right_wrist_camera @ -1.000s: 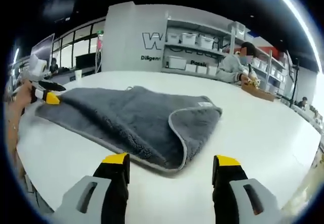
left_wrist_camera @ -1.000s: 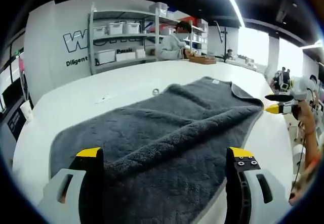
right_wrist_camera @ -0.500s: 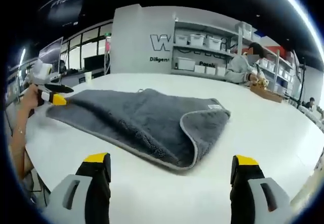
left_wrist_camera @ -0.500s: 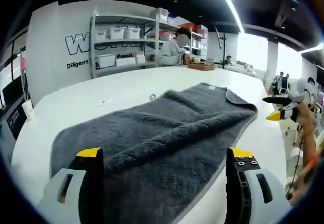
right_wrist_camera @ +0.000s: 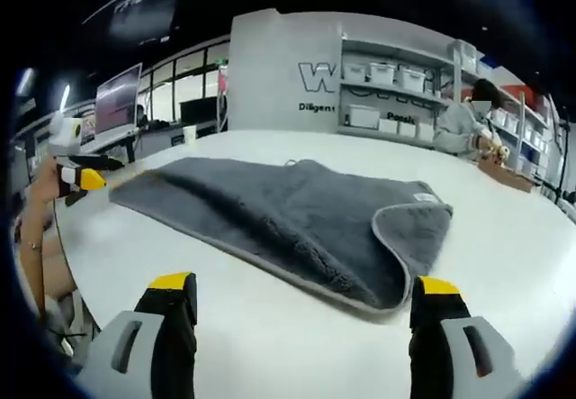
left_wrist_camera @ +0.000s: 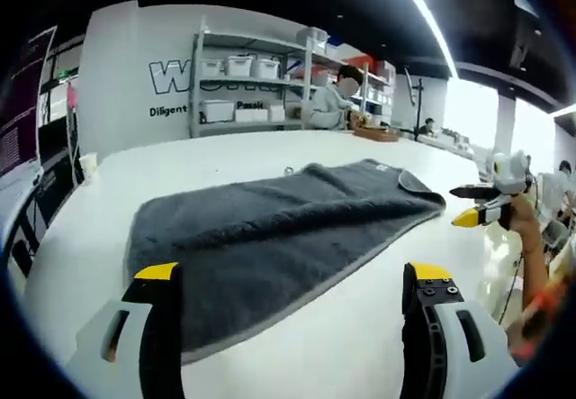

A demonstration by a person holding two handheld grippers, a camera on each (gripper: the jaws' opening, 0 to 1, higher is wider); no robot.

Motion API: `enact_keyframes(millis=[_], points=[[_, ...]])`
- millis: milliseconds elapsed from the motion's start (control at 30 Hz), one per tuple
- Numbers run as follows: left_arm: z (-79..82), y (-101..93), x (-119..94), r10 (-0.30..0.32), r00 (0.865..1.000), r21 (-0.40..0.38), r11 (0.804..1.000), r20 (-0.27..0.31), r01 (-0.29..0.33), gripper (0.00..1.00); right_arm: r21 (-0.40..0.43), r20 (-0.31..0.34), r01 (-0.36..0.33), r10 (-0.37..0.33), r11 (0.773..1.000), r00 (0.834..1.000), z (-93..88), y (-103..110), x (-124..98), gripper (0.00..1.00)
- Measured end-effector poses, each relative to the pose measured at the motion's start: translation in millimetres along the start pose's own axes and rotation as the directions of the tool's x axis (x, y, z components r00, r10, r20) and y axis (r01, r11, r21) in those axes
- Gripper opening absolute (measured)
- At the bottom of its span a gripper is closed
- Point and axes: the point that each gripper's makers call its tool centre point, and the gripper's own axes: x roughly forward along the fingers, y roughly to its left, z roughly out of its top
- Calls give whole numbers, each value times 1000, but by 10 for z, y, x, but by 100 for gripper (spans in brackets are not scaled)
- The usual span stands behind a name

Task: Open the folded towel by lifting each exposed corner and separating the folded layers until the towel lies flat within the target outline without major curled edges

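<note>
A dark grey fluffy towel (left_wrist_camera: 270,223) with a light grey hem lies folded on the white table (left_wrist_camera: 342,327). In the right gripper view the towel (right_wrist_camera: 279,219) has its near right corner doubled over, showing a small white label. My left gripper (left_wrist_camera: 292,277) stands open, back from the towel's near edge, holding nothing. Open too is my right gripper (right_wrist_camera: 301,291), a little short of the folded corner. The right gripper (left_wrist_camera: 472,214) enters the left gripper view past the towel's far end. The left gripper (right_wrist_camera: 81,176) enters the right gripper view at the towel's left end.
Shelves (left_wrist_camera: 261,84) with white bins stand against the back wall. A person (right_wrist_camera: 463,124) sits at the table's far side beside a brown tray (right_wrist_camera: 513,178). A small metal ring (left_wrist_camera: 290,170) lies behind the towel. A cup (left_wrist_camera: 87,163) stands at the far left.
Both grippers have drawn back from the towel, leaving bare table in front of each. The towel now lies flatter, its raised folds settled. The right gripper opened wider a second ago.
</note>
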Motion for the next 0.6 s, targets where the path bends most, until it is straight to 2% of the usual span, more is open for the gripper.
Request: enact_keyframes(millis=[67,167,267,333,400,467,600], points=[[-42,-2,-80,4,1000,-10,1000,5,-4,99,-19,47,-33,34,999,998,122,125,40,99],[-114,1,-179,19,1000,-16,1000,5,-19,99,-58,71,-80,84,995,994,210,283,78,99],[-256,32,-325,38,999,-17,999,-15,-39,99,-93,88,-186,195,978,977,357,631,236,96],[-302,49,-376,44,999,-19,999,-22,-45,99,-78,82,-256,262,963,961,399,832,333,88],[-339,79,-433,53,998,-25,998,-25,-54,99,-80,69,-331,336,940,939,426,1043,423,73],[-363,116,-487,64,998,-34,997,-24,-65,99,-106,66,-365,372,925,926,461,1207,520,61],[-429,194,-591,95,995,-49,994,-30,-96,99,-145,29,-421,429,895,903,479,1490,741,52]])
